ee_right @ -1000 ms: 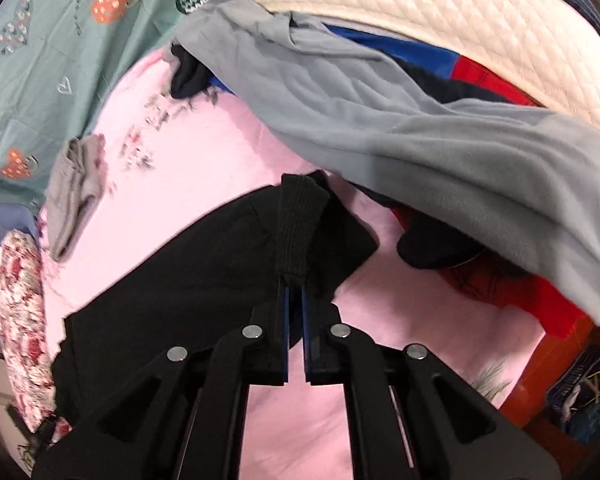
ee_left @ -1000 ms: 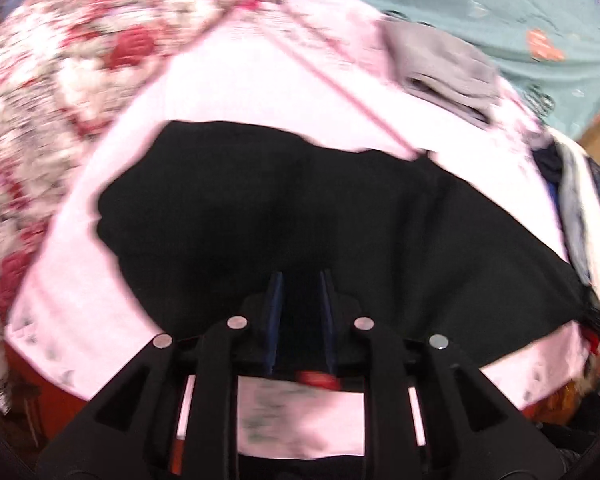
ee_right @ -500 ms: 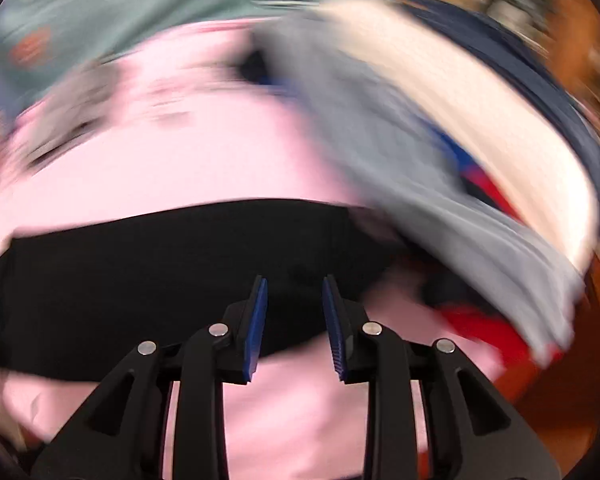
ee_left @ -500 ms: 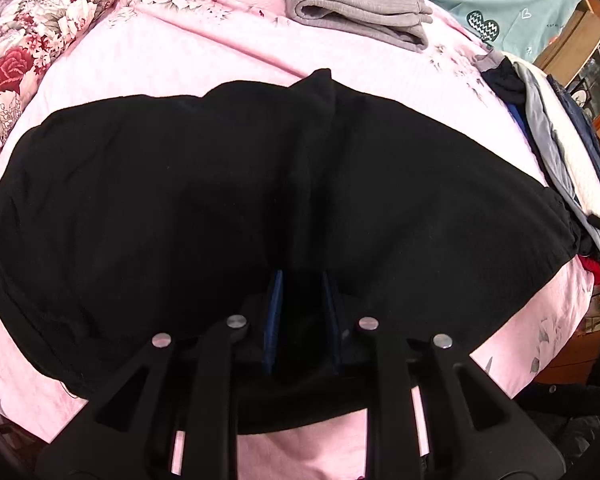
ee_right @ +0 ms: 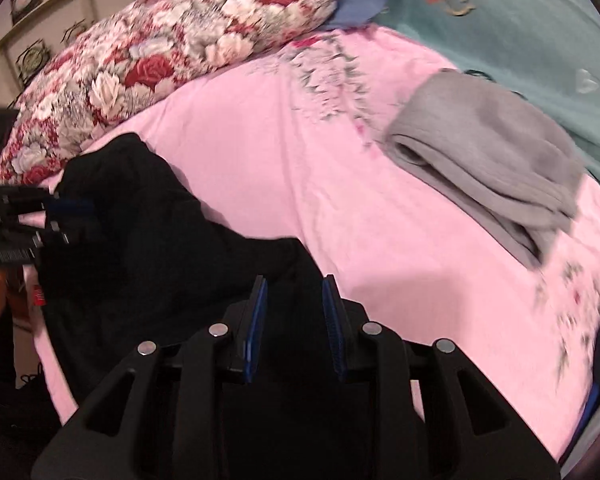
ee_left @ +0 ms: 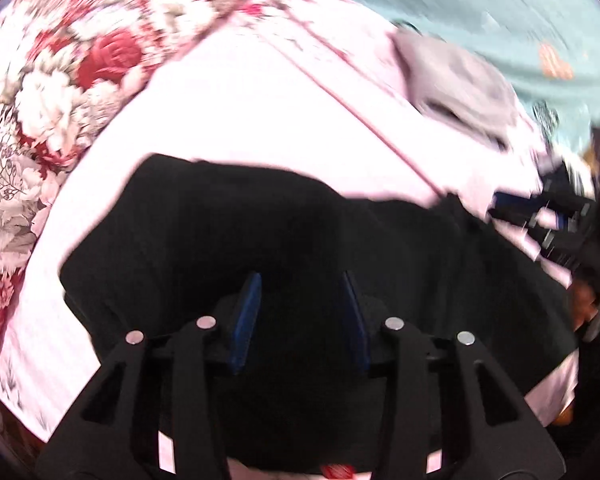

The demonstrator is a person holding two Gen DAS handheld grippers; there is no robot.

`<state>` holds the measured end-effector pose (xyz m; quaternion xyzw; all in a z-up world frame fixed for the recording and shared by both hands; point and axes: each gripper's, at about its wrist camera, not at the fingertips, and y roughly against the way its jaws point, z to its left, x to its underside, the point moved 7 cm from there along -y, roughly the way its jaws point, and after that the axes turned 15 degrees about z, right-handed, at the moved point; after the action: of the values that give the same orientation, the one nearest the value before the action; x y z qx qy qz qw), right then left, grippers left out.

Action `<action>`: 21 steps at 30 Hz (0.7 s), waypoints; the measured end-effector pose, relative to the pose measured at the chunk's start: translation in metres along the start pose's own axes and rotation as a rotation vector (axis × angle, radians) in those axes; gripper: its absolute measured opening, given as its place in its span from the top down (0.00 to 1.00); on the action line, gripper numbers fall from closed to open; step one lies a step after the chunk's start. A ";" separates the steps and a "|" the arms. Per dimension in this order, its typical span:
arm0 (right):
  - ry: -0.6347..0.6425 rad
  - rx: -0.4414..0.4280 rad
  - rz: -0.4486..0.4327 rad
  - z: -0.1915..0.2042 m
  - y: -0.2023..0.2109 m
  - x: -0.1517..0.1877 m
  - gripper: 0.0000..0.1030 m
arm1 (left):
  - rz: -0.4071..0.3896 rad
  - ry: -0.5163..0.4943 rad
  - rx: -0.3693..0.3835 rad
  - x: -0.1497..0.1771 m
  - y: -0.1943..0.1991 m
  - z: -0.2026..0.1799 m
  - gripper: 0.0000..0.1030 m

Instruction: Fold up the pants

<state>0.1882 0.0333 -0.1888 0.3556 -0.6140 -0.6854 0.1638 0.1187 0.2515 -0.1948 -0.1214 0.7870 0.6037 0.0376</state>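
Note:
The black pants [ee_left: 284, 240] lie in a folded, rumpled heap on the pink bedsheet [ee_left: 260, 120]. They also show in the right wrist view [ee_right: 148, 248]. My left gripper [ee_left: 300, 280] is open, its blue pads over the black cloth with nothing clamped. My right gripper [ee_right: 292, 284] is open over the pants' near edge. The right gripper also shows at the right edge of the left wrist view [ee_left: 540, 216]. The left gripper also shows at the left edge of the right wrist view [ee_right: 52, 212].
A folded grey garment [ee_right: 488, 160] lies on the sheet at the right, also in the left wrist view [ee_left: 460, 84]. A red and white floral pillow [ee_right: 160, 60] is at the back left. A teal blanket [ee_right: 520, 20] covers the back right.
My left gripper has opened wider and its view has swung left. My right gripper has swung left, away from the clothes pile, and now faces the pillow and grey garment. The pants look bunched.

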 end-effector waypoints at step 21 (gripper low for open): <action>-0.075 -0.088 0.089 0.001 -0.052 -0.042 0.96 | -0.038 0.246 -0.338 -0.006 -0.024 0.059 0.97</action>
<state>0.2279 0.0717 -0.2269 0.2943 -0.6040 -0.7168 0.1864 0.1254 0.3028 -0.2316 -0.2136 0.6706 0.7070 -0.0686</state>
